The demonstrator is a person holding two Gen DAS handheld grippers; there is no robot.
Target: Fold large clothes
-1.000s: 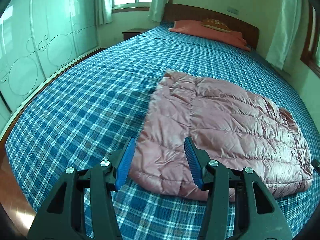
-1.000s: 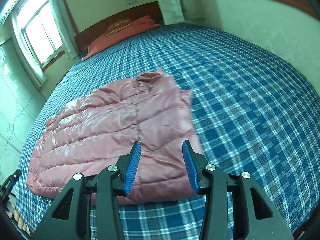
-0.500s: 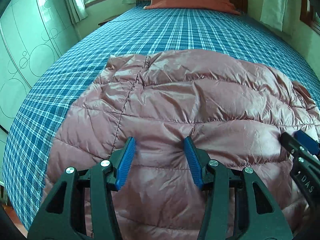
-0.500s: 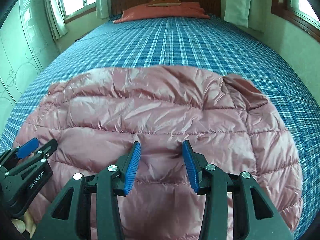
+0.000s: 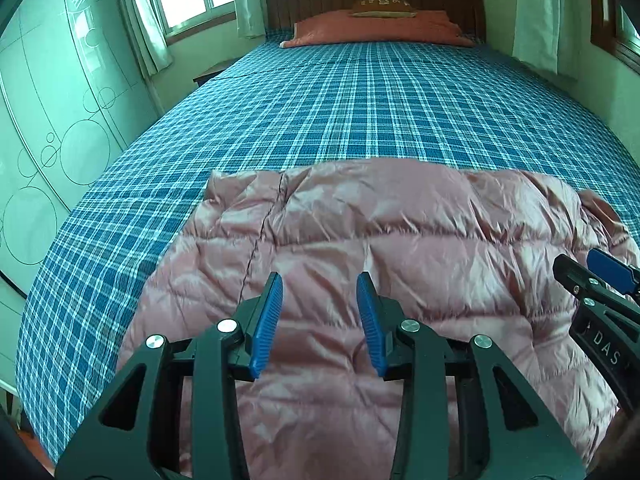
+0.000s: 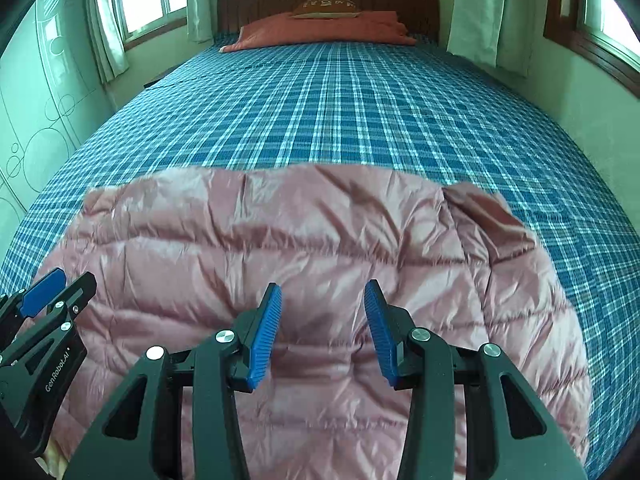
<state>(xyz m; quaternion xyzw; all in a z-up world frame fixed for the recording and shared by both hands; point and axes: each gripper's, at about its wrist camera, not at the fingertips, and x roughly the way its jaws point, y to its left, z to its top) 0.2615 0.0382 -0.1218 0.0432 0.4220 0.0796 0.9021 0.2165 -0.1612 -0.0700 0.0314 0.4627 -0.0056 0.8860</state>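
1. Two claws hang over a pink jacket (image 5: 400, 248) on the plaid bed (image 5: 360, 108).
2. Left claw (image 5: 319, 320): jaws have just been closing, yet a gap remains; the pads hover above the quilted fabric, pinching nothing.
3. Right claw (image 6: 322, 330): jaws apart, likewise above the jacket, gripping nothing.
4. Jacket lies flat at the bed's near end, well apart from the red pillow (image 6: 320, 28) by the headboard (image 6: 400, 0).

Black hand-held gripper (image 5: 319, 322), blue ribbed pads (image 5: 267, 322), silver screws, apparently "GenRobot.AI" lettering.
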